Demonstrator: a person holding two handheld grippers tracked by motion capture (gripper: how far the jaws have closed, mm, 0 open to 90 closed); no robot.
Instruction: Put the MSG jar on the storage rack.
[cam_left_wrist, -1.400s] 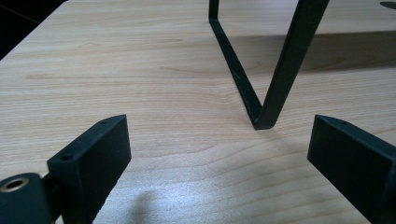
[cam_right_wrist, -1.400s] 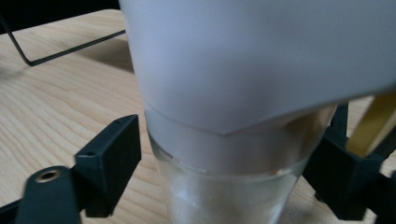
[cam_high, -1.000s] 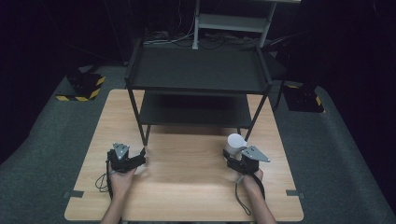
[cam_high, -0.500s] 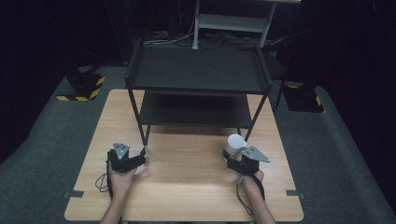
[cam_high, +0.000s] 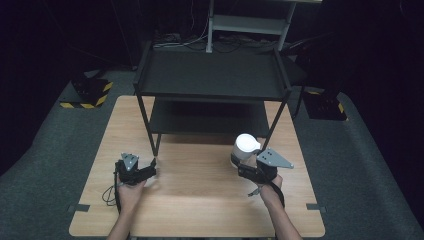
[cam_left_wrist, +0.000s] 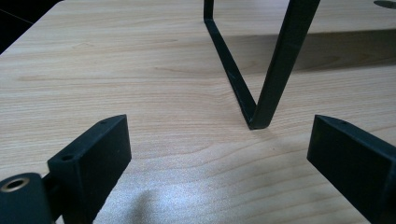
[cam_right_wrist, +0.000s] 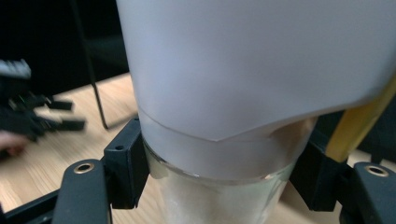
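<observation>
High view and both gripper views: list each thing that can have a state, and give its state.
Left gripper: open, holding nothing, low over the table.
Right gripper: shut on the white bottle.
White bottle: upright, gripped near its clear base.
Black shelf rack: standing on the table, top shelf bare.

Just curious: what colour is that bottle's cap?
White cap, on a clear glass bottle; the right gripper view shows it best.

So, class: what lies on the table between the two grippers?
Only bare wood: in the high view, the table between the left gripper and the right gripper, which holds a white container, carries nothing.
</observation>
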